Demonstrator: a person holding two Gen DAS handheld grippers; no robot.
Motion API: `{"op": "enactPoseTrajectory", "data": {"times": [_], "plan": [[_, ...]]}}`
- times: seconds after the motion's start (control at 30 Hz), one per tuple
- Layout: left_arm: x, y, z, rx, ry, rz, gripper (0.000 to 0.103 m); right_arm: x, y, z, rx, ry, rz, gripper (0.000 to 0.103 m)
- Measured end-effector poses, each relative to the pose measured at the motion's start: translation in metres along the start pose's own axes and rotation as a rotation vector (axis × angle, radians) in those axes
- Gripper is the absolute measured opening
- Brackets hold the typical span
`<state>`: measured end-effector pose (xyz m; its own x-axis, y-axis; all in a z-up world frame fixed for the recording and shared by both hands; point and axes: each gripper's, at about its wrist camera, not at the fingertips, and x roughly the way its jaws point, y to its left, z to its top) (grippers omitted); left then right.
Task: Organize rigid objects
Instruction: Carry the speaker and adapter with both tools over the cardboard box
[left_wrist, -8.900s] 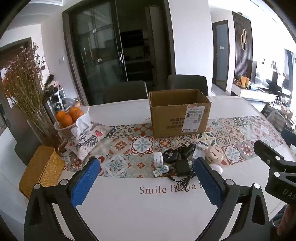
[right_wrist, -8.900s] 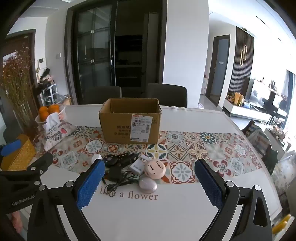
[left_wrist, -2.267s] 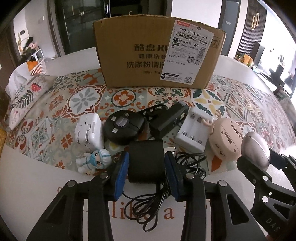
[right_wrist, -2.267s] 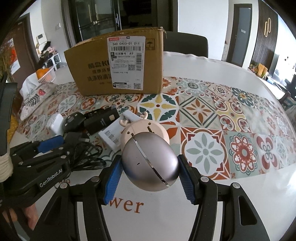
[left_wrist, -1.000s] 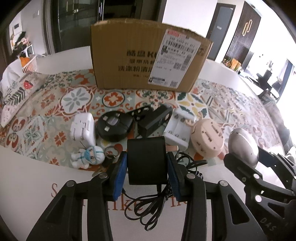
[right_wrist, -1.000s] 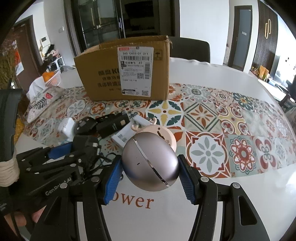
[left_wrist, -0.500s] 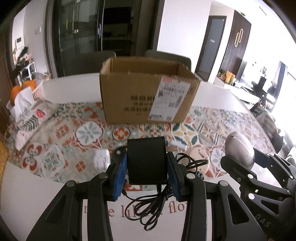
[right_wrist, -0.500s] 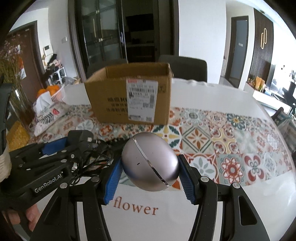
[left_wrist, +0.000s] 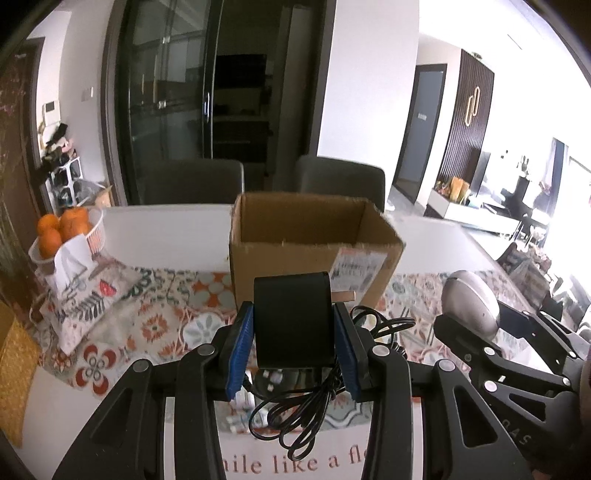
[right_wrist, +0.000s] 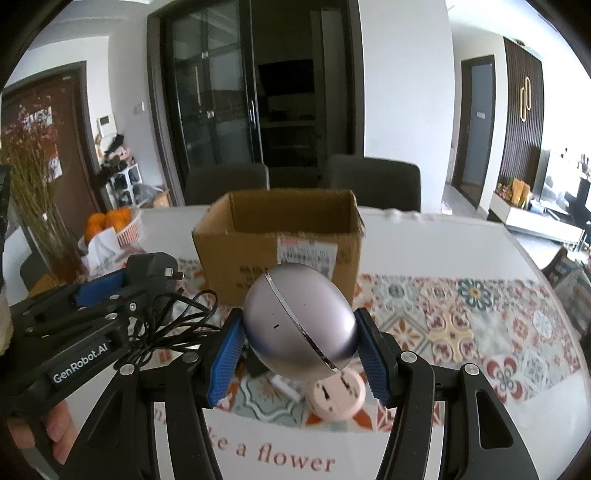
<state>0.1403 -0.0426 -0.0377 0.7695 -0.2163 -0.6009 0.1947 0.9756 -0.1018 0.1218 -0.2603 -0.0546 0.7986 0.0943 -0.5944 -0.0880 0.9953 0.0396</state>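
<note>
- Left tool (left_wrist: 293, 349): blue pads clamped on the flanks of a black power adapter (left_wrist: 293, 321), held in the air above the tabletop (left_wrist: 177, 227); its cord (left_wrist: 306, 402) hangs below in loose loops.
- Right tool (right_wrist: 299, 354): closed on a silver egg-shaped gadget (right_wrist: 299, 325), also in the air, just in front of the open cardboard box (right_wrist: 277, 240).
- Box stands on the patterned runner (right_wrist: 461, 321), mouth up, beyond both tools; from here its inside looks bare, though the floor of it is hidden.
- Left on the tabletop: a pink round gadget (right_wrist: 336, 397) under the right tool, plus small white pieces beneath the left tool, too covered to name.
- Step in hand, as I judge it: carry both items over the near wall and release inside.
- Doing it well: clear the rim fully before lowering; mind the trailing cord, which could snag on the box edge or drag the small pieces; let the cord go in first. Lower the egg before opening — it is round and will likely roll.
- Writing: "GenRobot.AI" on the left tool's side; tabletop print reads partly "like a flower"; the box's shipping label (right_wrist: 306, 253) is blurred, not readable.
</note>
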Motion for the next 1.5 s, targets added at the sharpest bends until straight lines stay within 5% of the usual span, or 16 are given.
{"op": "enactPoseTrajectory", "data": {"times": [0.63,0.93,1.5], "plan": [[0.014,0.008,0.083,0.059,-0.145,0.001,0.041,0.017,0.009,0.087,-0.045,-0.144,-0.030,0.059],[0.039,0.008,0.119,0.073,-0.152,-0.008,0.041,0.051,-0.005,0.127,0.002,-0.069,-0.014,0.059],[0.137,0.002,0.158,0.083,0.062,-0.035,0.041,0.141,-0.032,0.154,0.036,0.139,0.001,0.059]]}}
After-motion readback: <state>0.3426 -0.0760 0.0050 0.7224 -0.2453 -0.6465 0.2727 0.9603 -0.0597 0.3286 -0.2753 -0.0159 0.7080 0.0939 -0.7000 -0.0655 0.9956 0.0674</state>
